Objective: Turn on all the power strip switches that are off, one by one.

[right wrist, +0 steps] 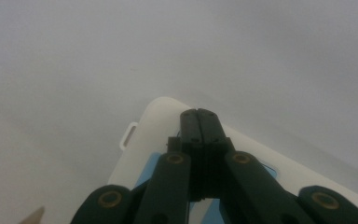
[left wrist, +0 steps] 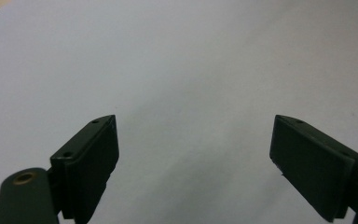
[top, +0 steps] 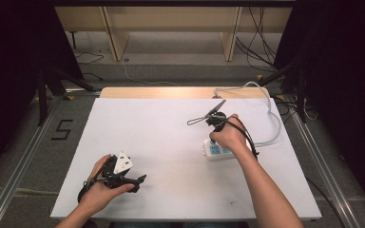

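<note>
Right claw (right wrist: 199, 116) pressed closed over the power strip (right wrist: 158, 121) — left claw (left wrist: 196, 154) (wide apart, empty) well away.

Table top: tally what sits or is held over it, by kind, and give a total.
Grippers: 2, the left gripper with jaws apart, the right gripper with jaws together
Power strip: 1, white with blue sockets
Grey cable trailing from the strip: 1
Total: 4
</note>
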{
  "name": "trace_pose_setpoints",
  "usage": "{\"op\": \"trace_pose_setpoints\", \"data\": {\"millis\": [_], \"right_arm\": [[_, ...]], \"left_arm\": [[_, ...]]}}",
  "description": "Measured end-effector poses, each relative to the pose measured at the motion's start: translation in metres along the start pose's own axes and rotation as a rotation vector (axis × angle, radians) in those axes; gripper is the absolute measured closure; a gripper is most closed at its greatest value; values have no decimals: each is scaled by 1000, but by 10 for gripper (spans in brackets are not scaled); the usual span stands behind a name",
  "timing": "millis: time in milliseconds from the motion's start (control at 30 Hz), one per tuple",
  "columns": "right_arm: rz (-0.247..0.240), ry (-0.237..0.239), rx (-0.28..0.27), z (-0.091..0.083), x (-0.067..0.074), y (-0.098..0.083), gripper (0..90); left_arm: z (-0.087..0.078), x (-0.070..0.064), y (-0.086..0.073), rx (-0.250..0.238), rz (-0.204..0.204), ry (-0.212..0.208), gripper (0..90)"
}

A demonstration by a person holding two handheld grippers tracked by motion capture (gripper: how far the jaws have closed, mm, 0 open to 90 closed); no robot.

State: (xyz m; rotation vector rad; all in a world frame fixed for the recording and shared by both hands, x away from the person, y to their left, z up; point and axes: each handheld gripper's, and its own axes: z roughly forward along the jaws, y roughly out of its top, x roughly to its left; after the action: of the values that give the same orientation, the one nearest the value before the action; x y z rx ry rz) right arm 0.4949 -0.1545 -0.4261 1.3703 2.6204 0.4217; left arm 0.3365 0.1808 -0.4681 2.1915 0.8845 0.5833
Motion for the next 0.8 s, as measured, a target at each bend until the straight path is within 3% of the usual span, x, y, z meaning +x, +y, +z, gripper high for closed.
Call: {"op": "trace_pose_setpoints", "data": {"millis": [800], "right_arm": [[7,-2,14,1,1,1,900]], "left_arm": [[0,-1,0,1,0,-4,155]]}}
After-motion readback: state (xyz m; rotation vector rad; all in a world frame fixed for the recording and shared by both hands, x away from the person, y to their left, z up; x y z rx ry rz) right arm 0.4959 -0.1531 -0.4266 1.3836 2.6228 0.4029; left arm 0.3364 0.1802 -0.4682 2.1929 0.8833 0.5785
